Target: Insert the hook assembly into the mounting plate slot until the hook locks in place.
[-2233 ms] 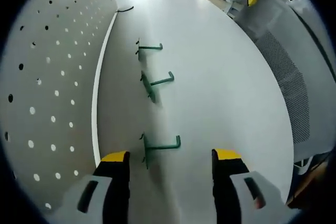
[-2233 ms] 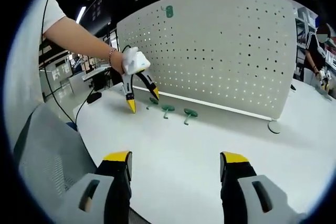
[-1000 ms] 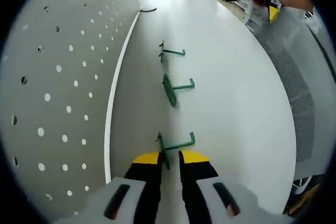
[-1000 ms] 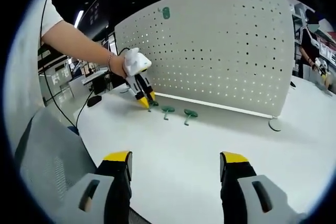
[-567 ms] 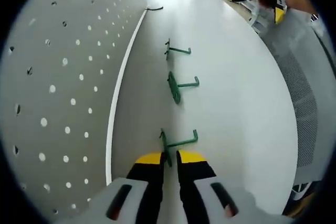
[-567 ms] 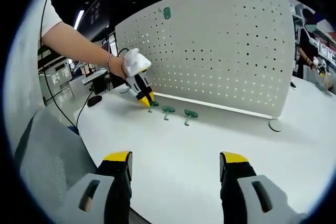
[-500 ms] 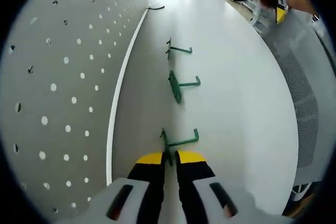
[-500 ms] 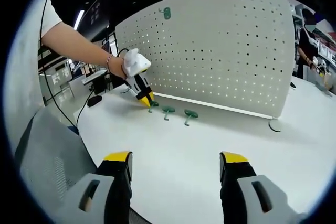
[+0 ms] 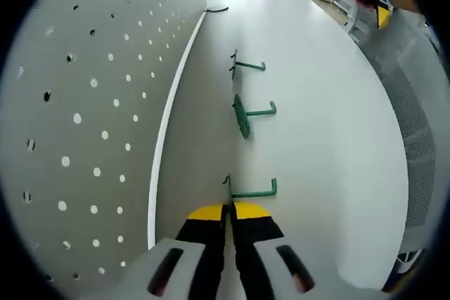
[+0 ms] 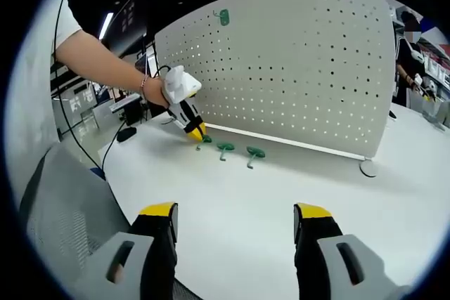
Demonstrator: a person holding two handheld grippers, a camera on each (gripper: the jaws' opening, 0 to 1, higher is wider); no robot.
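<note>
A: Left tongs (image 9: 229, 210) are clenched on the near green hook (image 9: 247, 191), pinching its flat base plate on edge. It sits on the white bench (image 9: 323, 138) right by the foot of the pegboard (image 9: 91, 103).

B: How will it handle?

A: My guess is light and stiff. Thin green wire or rod with an upturned tip, on a small flat backplate; I can't tell coated metal from plastic. The finish looks smooth, so it may twist between the pads. Gripping the plate keeps the rod free, though the plate's back tabs must stay clear to enter the holes.

B: The others?

A: Middle hook (image 9: 247, 112) and far hook (image 9: 246, 67) lie loose in a row further along the bench, well apart from each other. One more green piece (image 10: 223, 16) is already mounted high on the pegboard.

B: The board?

A: White perforated sheet with a regular grid of round holes, slightly curved, standing upright on a round foot (image 10: 365, 168). It looks rigid but free-standing, so a hard push could shift it.

B: Right tongs?

A: Right tongs (image 10: 235, 221) are released, spread wide and gripping nothing, over the near edge of the bench. From there the left tongs (image 10: 197, 133) show down at the hooks.
</note>
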